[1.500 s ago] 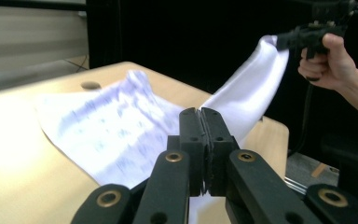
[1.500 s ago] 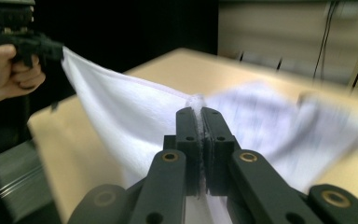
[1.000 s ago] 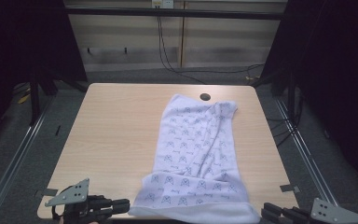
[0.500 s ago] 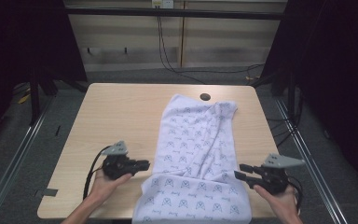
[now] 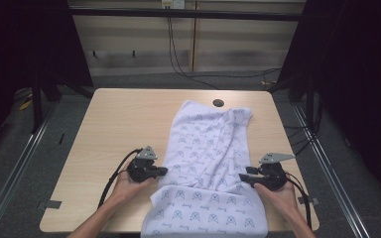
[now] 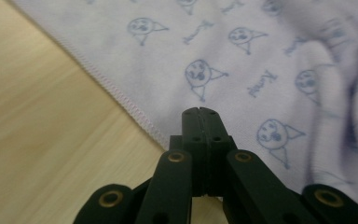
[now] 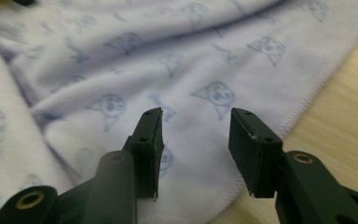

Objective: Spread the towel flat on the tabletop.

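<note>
Between the two tongs on the desk lies the printed towel. Left tongs are clenched empty at its hem; right tongs, just opening, should straddle the opposite edge before pinching.

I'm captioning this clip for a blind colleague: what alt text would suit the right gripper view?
The right gripper has its two black jaws open above a pale lilac towel printed with small cartoon faces, nothing between them. The towel's stitched hem runs along the right, where the light wooden table shows.
</note>
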{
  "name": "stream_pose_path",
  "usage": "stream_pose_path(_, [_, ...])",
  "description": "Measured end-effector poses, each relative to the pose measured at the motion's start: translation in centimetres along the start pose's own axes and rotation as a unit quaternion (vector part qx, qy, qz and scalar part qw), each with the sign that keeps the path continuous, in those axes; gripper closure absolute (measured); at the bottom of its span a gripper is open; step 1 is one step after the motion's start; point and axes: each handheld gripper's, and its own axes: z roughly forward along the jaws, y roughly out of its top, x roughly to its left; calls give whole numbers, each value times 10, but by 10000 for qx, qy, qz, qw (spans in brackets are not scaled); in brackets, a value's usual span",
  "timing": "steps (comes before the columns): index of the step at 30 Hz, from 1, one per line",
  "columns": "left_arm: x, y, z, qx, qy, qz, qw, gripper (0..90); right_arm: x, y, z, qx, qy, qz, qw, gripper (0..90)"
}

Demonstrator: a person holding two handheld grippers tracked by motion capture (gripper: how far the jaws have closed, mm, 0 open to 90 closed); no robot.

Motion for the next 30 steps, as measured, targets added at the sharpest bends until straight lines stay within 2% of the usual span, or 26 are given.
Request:
stream_pose_path(2, [6,-9,-10,-2,-74,-273,9996,900,1,-1,5,196,-132,-15,9997,536])
stream_pose_path(3, [9,-13,-14,-15,-94,-303,9995,900,2,-2,9,286,-89,-40,9995,532])
stream_pose_path(4, [12,-17,-18,-38,-172,-348,9992,900,7,-3,13,319,-179,-201,9991,570])
stream_pose_path(5, [15,-21,-22,-24,-153,-395,9991,900,7,-3,13,319,-179,-201,9991,570])
stream_pose_path(6, [17,-26,-27,-34,-157,-465,9988,900,8,-2,14,326,-215,-293,9988,618])
stream_pose_path(8, [20,-31,-32,-57,-232,-592,9980,900,8,-2,14,321,-329,-321,9984,719])
stream_pose_path(9, [20,-33,-34,-65,-242,-590,9979,900,6,-1,12,394,-305,-340,9982,830])
stream_pose_path(11, [22,-35,-36,-77,-272,-596,9978,900,3,0,9,503,-410,-260,9976,877])
stream_pose_path(12, [24,-35,-34,-124,-270,-693,9972,896,-1,2,6,492,-389,-268,9977,885])
stream_pose_path(14, [29,-29,-28,-207,-300,-816,9960,854,-12,6,-5,208,-317,49,9993,894])
stream_pose_path(15, [30,-27,-26,-220,-324,-829,9958,823,-14,7,-8,189,-368,50,9991,895])
stream_pose_path(16, [29,-25,-22,-269,-323,-826,9957,763,-14,6,-8,214,-415,12,9989,895])
stream_pose_path(17, [29,-23,-21,-283,-324,-821,9957,763,-14,6,-8,214,-415,12,9989,895])
stream_pose_path(18, [29,-22,-19,-281,-349,-839,9955,756,-13,1,-5,244,-280,19,9993,893])
stream_pose_path(19, [27,-21,-18,-254,-427,-801,9955,756,-13,1,-5,244,-280,19,9993,893])
stream_pose_path(21, [19,-21,-19,-135,-402,-617,9972,832,-8,-4,-2,414,-209,-62,9989,892])
stream_pose_path(22, [16,-22,-21,-93,-471,-581,9972,856,-3,-9,-2,463,-131,-81,9988,892])
stream_pose_path(23, [13,-24,-23,-65,-493,-532,9973,875,5,-16,-8,529,-41,-133,9985,891])
stream_pose_path(25, [2,-28,-28,29,-616,-426,9972,878,8,-19,-10,526,12,-130,9985,891])
stream_pose_path(28, [-11,-33,-33,156,-717,-252,9970,880,23,-37,-29,634,118,-159,9978,891])
stream_pose_path(29, [-14,-34,-35,201,-749,-275,9966,880,23,-37,-29,634,118,-159,9978,891])
stream_pose_path(30, [-20,-37,-38,269,-894,-269,9953,880,25,-41,-32,656,163,-158,9976,893])
